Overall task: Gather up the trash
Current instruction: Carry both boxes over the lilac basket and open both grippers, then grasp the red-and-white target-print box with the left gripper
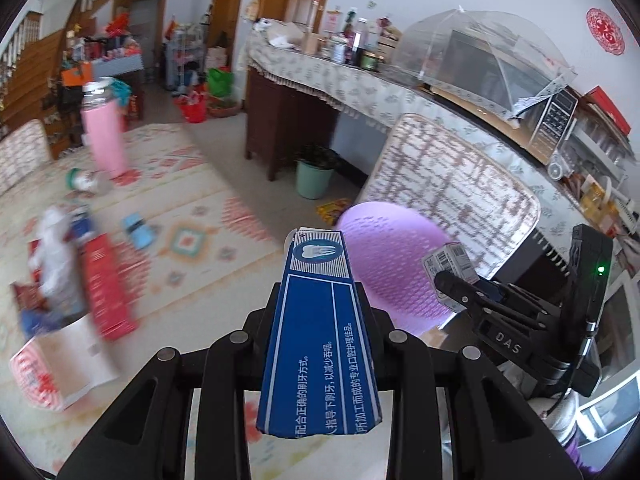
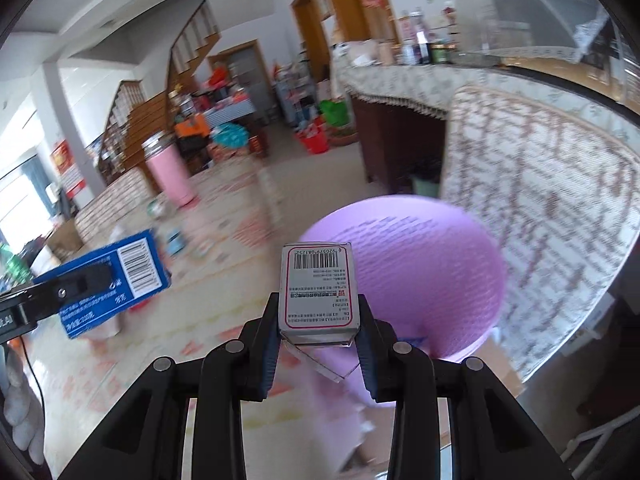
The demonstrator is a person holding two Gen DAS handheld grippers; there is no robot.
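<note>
Cardboard in both grips: my left gripper (image 1: pixel 320 300) is clamped tight on the long blue toothpaste box (image 1: pixel 320 332), my right gripper (image 2: pixel 319 312) pinches the small white carton (image 2: pixel 318 292), and the purple bin (image 2: pixel 412 276) sits just ahead, below both, beside the chair. To do this well I'd bring each box fully over the rim before letting go, drop one at a time, and mind the long box's overhang. Both grippers angle downward, side by side, right one nearer the bin.
</note>
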